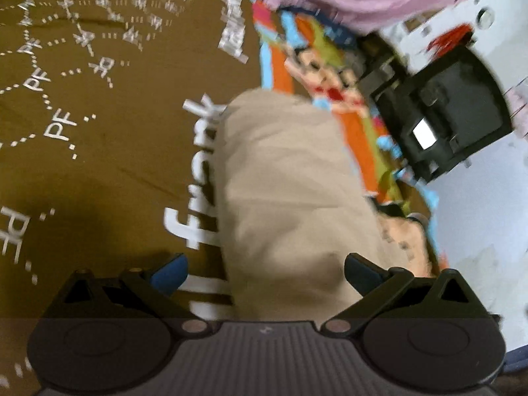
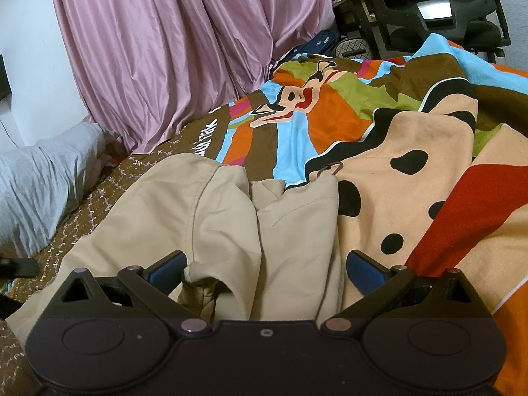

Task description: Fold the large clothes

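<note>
Left gripper [image 1: 265,272], jaws spread wide and empty, above the beige garment [image 1: 290,181], which extends ahead over the brown printed bedsheet [image 1: 99,151]. Right gripper [image 2: 265,269], likewise wide and empty, over the garment's bunched near edge; patterned blanket [image 2: 412,171] to its right, pink curtain [image 2: 171,39] beyond.

A beige garment [image 2: 231,217] is seen lying rumpled on the bed, partly folded over itself, its creased end pointed toward twelve o'clock in the right wrist view.

Beige trousers [image 2: 231,217] on patterned bedspread [image 2: 412,165]
</note>
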A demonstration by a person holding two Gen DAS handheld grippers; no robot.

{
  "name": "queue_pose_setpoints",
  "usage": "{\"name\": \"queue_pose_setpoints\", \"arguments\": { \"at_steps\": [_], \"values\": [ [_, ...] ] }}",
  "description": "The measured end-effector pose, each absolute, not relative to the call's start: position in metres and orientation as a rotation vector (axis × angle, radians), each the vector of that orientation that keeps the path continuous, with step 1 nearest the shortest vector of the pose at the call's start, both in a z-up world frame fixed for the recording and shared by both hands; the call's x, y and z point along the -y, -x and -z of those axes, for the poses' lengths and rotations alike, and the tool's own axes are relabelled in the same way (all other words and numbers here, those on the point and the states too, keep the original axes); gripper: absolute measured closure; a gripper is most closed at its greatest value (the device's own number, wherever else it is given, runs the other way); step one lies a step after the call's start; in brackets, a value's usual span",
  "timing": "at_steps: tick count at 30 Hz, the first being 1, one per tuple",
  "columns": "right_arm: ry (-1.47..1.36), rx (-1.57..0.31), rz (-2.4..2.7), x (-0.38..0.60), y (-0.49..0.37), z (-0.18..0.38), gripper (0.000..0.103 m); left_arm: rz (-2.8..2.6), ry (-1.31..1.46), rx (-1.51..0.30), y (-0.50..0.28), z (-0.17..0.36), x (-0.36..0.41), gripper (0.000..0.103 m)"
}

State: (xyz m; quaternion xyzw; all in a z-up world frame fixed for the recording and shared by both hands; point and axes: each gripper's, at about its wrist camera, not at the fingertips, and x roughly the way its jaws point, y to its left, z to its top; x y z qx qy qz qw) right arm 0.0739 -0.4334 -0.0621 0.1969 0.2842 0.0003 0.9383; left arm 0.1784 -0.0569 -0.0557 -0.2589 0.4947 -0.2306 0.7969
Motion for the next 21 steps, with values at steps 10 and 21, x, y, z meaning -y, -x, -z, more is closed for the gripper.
{"name": "queue_pose_setpoints", "arguments": {
  "at_steps": [10,21],
  "values": [
    [-0.388,-0.587,-0.013,0.434,-0.074,0.06,0.017,0.688,0.6,-1.207,-0.219,0.082,0.068,0.0],
    [-0.505,-0.658,-0.139,0.442,-0.085,0.026,0.085,0.646,0.394,-1.096,-0.203,0.035,0.099,0.031]
  ]
}}
